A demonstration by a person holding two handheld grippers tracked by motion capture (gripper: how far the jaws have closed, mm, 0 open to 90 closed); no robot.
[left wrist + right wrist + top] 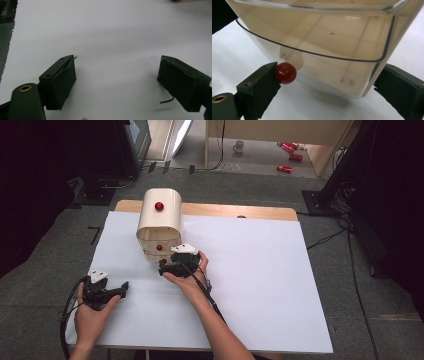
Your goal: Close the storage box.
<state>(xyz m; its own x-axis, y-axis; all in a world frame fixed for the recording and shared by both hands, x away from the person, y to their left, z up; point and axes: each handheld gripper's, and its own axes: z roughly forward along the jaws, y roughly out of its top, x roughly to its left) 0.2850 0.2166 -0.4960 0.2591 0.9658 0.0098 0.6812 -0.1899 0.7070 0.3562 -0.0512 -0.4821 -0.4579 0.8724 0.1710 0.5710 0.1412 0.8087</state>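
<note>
Two tools are in hand. The right tool (166,267) sits at the foot of the cream drawer box (159,222) near the tabletop's (260,270) far edge, jaws spread, one pad touching the lower red knob (285,72). The left tool (120,290) rests released, apart.

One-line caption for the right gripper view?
Right gripper with open jaws around a clear plastic drawer, one jaw touching its round red knob.

Both forearms are bare, with no sleeves. The left gripper (123,287) and right gripper (162,268) are matte black with blocky padded jaws, each topped by a grey three-cornered plate and trailing a black cable. A brass-ringed screw hole (25,88) marks the left gripper's frame.
</note>
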